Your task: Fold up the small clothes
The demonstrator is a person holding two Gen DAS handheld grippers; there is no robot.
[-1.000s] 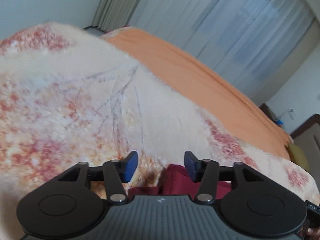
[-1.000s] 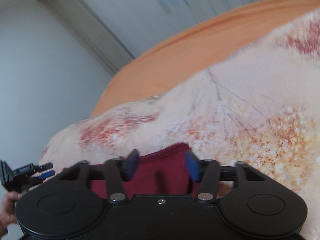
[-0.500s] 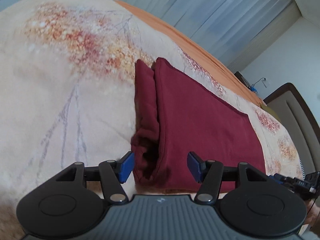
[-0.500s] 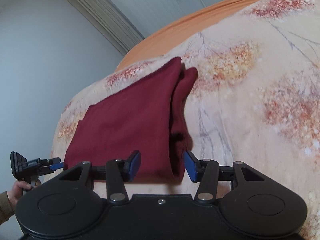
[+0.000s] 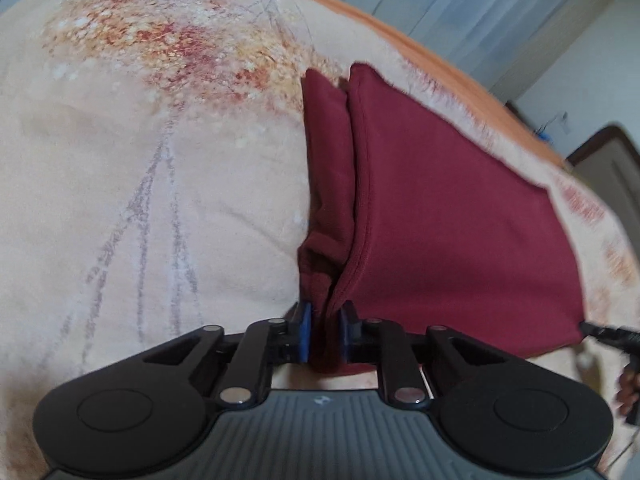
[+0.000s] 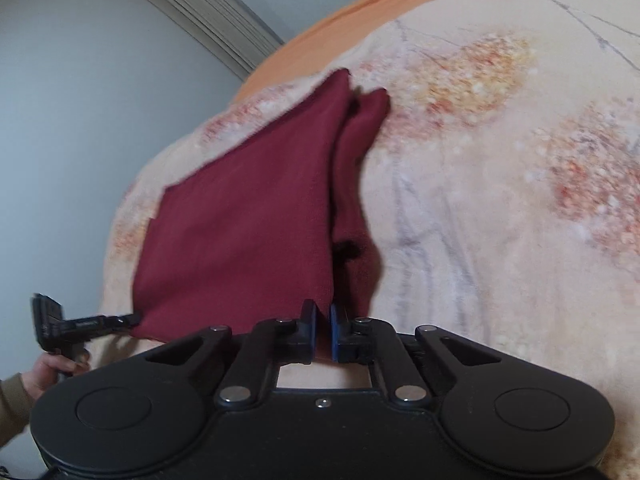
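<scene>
A dark red garment [image 5: 440, 216] is laid on a cream blanket [image 5: 160, 184] printed with orange and red blossoms and thin grey branches. The garment is folded flat, with a broad smooth panel on one side and a narrower folded strip lying along its edge; a stitched seam is seen running down the line where the two meet.

In the left wrist view, the left gripper [image 5: 325, 334] is closed on the near corner of the garment, at the point where the strip and the broad panel come together. The blue pads [image 5: 305, 332] are pressed in from both sides and the cloth is bunched between them. At the right edge of that view the other gripper is glimpsed at the far near corner of the cloth, blurred.

In the right wrist view, the right gripper [image 6: 323, 332] is brought together on the near hem of the garment [image 6: 248, 224], close to the seam between panel and strip. Only a thin sliver of cloth is seen between its blue pads [image 6: 334, 330], which stand almost touching. The left gripper [image 6: 80, 322] is seen at the opposite near corner, held by a hand [image 6: 52, 366] in a brown sleeve.

An orange sheet [image 5: 460, 68] is seen beyond the blanket [image 6: 500, 200], and pale curtains [image 5: 460, 0] hang behind it. A small embossed mark is carried on the body of the left gripper, but it cannot be read. No other writing or label is visible on the garment or the blanket.
</scene>
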